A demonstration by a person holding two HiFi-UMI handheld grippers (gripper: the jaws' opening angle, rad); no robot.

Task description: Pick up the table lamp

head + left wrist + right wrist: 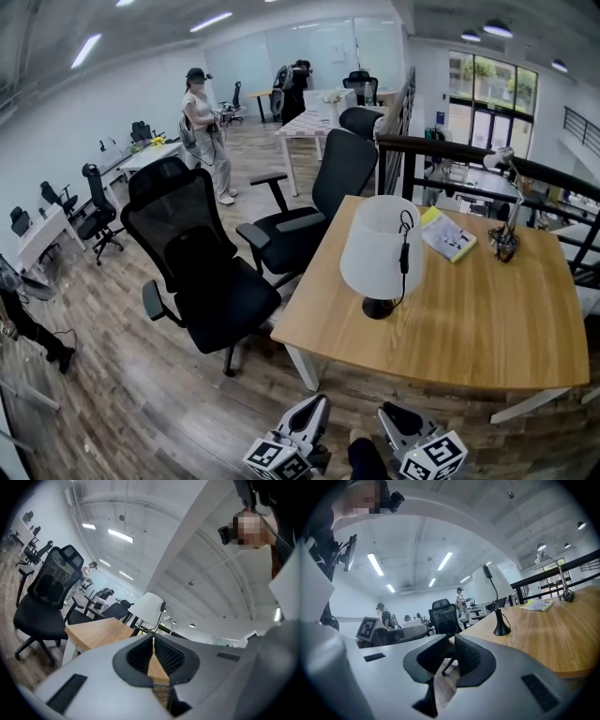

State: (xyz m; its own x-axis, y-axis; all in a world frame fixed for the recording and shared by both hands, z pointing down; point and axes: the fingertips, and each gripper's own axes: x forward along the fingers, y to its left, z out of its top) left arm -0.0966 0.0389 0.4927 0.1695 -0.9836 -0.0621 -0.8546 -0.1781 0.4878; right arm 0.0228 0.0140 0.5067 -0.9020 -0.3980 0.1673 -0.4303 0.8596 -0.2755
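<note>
The table lamp [380, 248] has a white shade, a thin black stem and a round black base, with a black switch on its cord. It stands near the left front of the wooden table [469, 328]. Both grippers are low at the bottom of the head view, short of the table's front edge. My left gripper [314, 410] and right gripper [394, 414] are shut and hold nothing. In the left gripper view the lamp [149, 605] shows beyond the closed left gripper [153, 641]. From the right gripper [452, 644], the lamp [490, 585] is ahead and to the right.
Two black office chairs [202, 262] [323, 192] stand left of the table. A yellow booklet [448, 234] and a silver desk lamp [506, 202] sit at the table's far side, with a dark railing [487, 159] behind. A person [206, 131] stands far back.
</note>
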